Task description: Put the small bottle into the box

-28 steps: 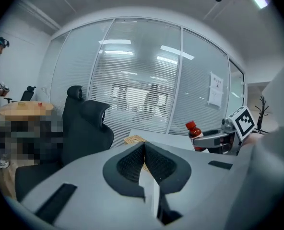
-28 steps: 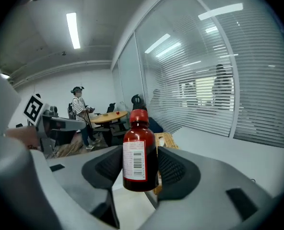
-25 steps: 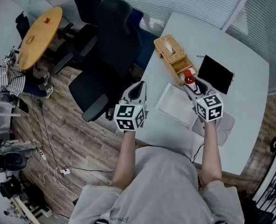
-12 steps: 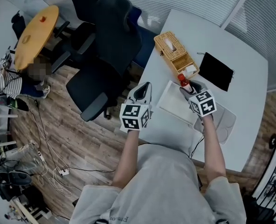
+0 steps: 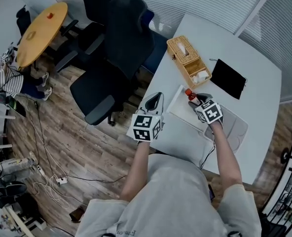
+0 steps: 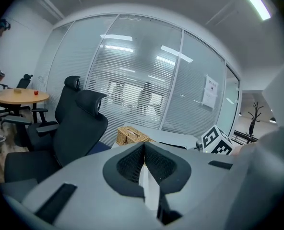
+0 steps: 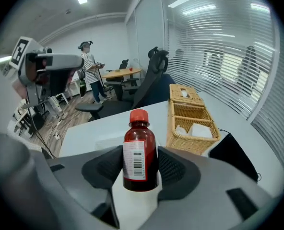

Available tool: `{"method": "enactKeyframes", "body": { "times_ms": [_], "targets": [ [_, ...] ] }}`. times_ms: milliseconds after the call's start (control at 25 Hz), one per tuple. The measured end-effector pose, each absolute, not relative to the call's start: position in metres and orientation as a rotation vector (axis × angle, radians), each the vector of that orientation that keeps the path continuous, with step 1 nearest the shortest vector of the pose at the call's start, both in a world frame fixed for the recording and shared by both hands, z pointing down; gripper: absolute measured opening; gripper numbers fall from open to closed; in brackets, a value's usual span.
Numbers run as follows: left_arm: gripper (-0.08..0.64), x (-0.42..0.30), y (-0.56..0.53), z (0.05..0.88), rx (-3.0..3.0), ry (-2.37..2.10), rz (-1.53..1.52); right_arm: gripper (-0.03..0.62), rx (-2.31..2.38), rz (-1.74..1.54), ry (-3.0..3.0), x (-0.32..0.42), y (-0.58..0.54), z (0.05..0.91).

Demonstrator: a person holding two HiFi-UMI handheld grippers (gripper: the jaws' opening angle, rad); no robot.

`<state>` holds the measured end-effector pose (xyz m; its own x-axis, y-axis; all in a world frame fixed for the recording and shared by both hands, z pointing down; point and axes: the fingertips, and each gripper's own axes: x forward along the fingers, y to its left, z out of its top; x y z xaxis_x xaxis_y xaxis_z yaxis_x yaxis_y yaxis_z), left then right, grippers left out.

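Note:
A small brown bottle with a red cap and a white barcode label stands upright between the jaws of my right gripper, which is shut on it. In the head view this gripper holds the bottle above the far edge of a shallow white box on the white table. My left gripper hovers at the table's left edge, beside the box, with its jaws shut together and nothing between them.
A wicker basket holding tissues sits beyond the white box, also visible ahead of the bottle. A black pad lies to its right. Dark office chairs stand left of the table. A round wooden table is farther left.
My right gripper has carried the bottle from beside the wicker basket toward me, to over the white box. The left gripper has shifted slightly right and nearer.

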<state>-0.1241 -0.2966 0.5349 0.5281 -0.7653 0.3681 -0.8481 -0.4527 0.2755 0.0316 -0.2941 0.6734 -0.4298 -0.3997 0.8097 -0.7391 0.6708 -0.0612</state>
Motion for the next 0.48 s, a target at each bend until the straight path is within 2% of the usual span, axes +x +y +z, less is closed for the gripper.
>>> {"method": "enactKeyframes", "body": {
  "times_ms": [480],
  "targets": [
    [0.028, -0.126, -0.277, 0.547, 2.348, -1.316, 0.325, 0.225, 0.705, 0.475, -1.962, 0.018, -0.273, 0.722]
  ]
}}
